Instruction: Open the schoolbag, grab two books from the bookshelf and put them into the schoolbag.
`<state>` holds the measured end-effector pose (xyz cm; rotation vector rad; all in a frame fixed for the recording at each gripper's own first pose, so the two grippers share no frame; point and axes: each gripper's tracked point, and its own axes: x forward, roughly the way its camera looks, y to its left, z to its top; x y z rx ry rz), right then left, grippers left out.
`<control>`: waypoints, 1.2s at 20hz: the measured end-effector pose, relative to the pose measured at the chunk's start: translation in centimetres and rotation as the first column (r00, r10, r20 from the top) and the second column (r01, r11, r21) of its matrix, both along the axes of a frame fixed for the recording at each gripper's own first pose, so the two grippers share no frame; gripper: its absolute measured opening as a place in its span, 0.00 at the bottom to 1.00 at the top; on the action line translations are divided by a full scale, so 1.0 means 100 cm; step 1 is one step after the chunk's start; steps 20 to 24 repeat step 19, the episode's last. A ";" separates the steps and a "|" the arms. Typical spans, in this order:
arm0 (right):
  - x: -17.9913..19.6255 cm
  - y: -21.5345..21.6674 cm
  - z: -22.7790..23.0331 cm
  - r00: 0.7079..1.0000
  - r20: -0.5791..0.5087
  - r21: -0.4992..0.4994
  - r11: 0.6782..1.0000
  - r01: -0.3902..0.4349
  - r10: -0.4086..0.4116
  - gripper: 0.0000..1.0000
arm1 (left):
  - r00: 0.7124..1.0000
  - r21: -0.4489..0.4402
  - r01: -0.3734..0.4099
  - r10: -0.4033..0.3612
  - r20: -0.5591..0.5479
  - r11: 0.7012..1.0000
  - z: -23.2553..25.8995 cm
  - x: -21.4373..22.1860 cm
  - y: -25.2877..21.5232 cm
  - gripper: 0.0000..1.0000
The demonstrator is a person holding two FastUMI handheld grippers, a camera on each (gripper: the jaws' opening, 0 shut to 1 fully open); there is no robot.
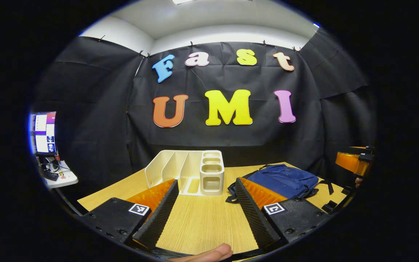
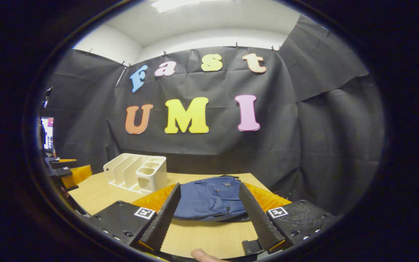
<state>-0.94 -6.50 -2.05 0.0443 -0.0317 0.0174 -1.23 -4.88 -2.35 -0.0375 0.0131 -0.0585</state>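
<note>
With both our left gripper (image 1: pixel 204 207) and right gripper (image 2: pixel 209 214) spread wide and empty, the flat navy fabric schoolbag (image 2: pixel 211 202) lying zipped on the light wooden table (image 1: pixel 202 222) beside the white plastic bookshelf (image 1: pixel 186 171) could slide when we tug its zipper.

The left gripper view looks low across the table (image 1: pixel 202 222) toward the back wall, facing the white shelf (image 1: pixel 187 173). The right gripper view sits further right, facing the blue schoolbag (image 2: pixel 209 200) close ahead. Both views share table, shelf and schoolbag
</note>
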 end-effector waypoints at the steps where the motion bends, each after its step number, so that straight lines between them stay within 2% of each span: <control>1: 0.000 -0.001 0.000 1.000 -0.001 -0.002 1.000 0.003 -0.003 0.93 | 1.000 0.002 -0.002 0.002 0.005 1.000 0.000 -0.001 -0.001 0.98; 3: 0.001 -0.002 -0.002 1.000 -0.004 -0.011 1.000 0.007 -0.007 0.96 | 1.000 0.007 -0.005 0.004 0.012 1.000 0.001 0.000 0.000 0.98; 6: 0.002 -0.003 -0.004 1.000 -0.011 -0.014 1.000 0.006 -0.006 0.96 | 1.000 0.005 -0.002 0.002 0.010 1.000 -0.001 0.001 -0.004 0.98; 7: 0.002 -0.004 -0.003 1.000 -0.010 -0.016 1.000 0.007 -0.007 0.93 | 1.000 0.002 0.004 -0.004 0.010 1.000 -0.002 0.002 -0.004 0.98; 8: 0.002 -0.004 -0.003 1.000 -0.008 -0.017 1.000 0.008 -0.008 0.96 | 1.000 0.000 0.005 -0.005 0.010 1.000 -0.002 0.002 -0.004 0.98; 11: 0.002 -0.005 -0.002 1.000 -0.006 -0.021 1.000 0.008 -0.008 0.96 | 1.000 0.003 0.003 -0.003 0.029 1.000 0.002 0.001 -0.005 0.98; 12: 0.002 -0.006 -0.003 1.000 -0.007 -0.022 1.000 0.009 -0.009 0.93 | 0.999 0.004 0.011 -0.011 0.036 1.000 0.003 0.000 -0.008 0.98; 15: 0.003 -0.008 -0.003 1.000 -0.010 -0.024 1.000 0.013 -0.014 0.99 | 0.999 0.003 0.012 -0.012 0.045 1.000 0.005 -0.002 -0.011 0.98; 17: 0.004 -0.012 -0.002 1.000 -0.008 -0.029 0.999 0.019 -0.019 0.94 | 0.999 0.006 0.025 -0.025 0.045 1.000 0.005 -0.003 -0.017 0.98; 19: 0.005 -0.014 -0.002 1.000 -0.005 -0.031 0.999 0.021 -0.021 0.96 | 0.999 0.007 0.031 -0.031 0.039 0.999 0.002 -0.002 -0.021 0.98; 24: 0.005 -0.014 -0.002 1.000 -0.005 -0.031 0.999 0.021 -0.021 0.96 | 0.999 0.007 0.031 -0.031 0.039 0.999 0.002 -0.002 -0.021 0.98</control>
